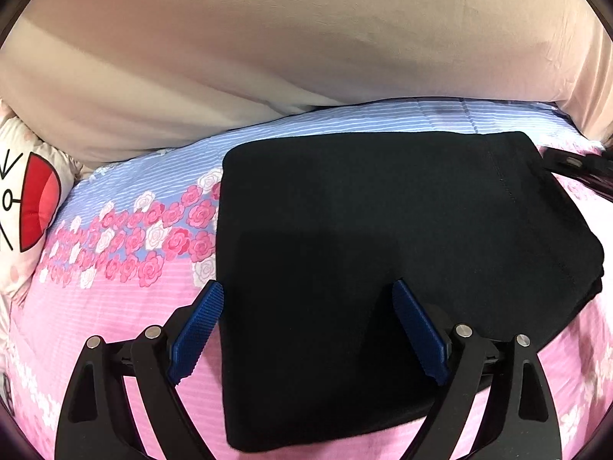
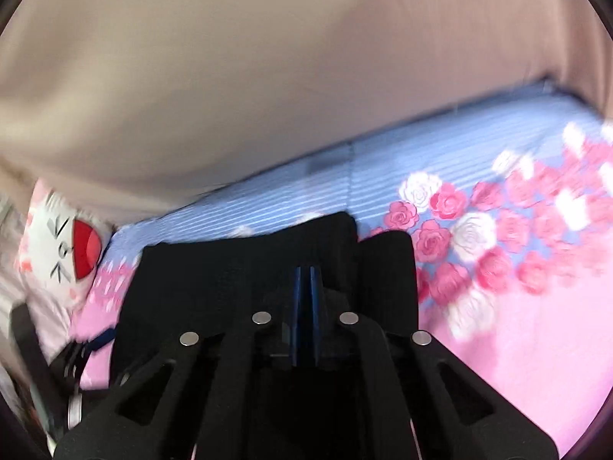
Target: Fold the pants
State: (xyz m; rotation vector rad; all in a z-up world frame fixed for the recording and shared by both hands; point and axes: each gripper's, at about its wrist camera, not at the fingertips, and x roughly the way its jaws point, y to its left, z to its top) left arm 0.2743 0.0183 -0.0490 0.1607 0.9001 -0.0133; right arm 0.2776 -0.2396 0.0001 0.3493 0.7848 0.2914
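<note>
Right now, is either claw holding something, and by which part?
Nothing is held. The left claw stands open above the folded black pants; the right claw is shut, no cloth between.

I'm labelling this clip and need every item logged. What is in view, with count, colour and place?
pants: one pair, black, folded into a flat block on the bedsheet, in front of both grippers
bedsheet: one, pink and striped blue with pink and white roses, covers the bed under the pants
pillow: one, white with a red and black cartoon print, at the left edge of the bed
wall: one, beige, behind the bed
left gripper: one, black with blue pads, open, its right finger above the pants and its left finger over the sheet by their left edge
right gripper: one, black with blue pads, shut, above the pants; whether it pinches cloth I cannot tell
</note>
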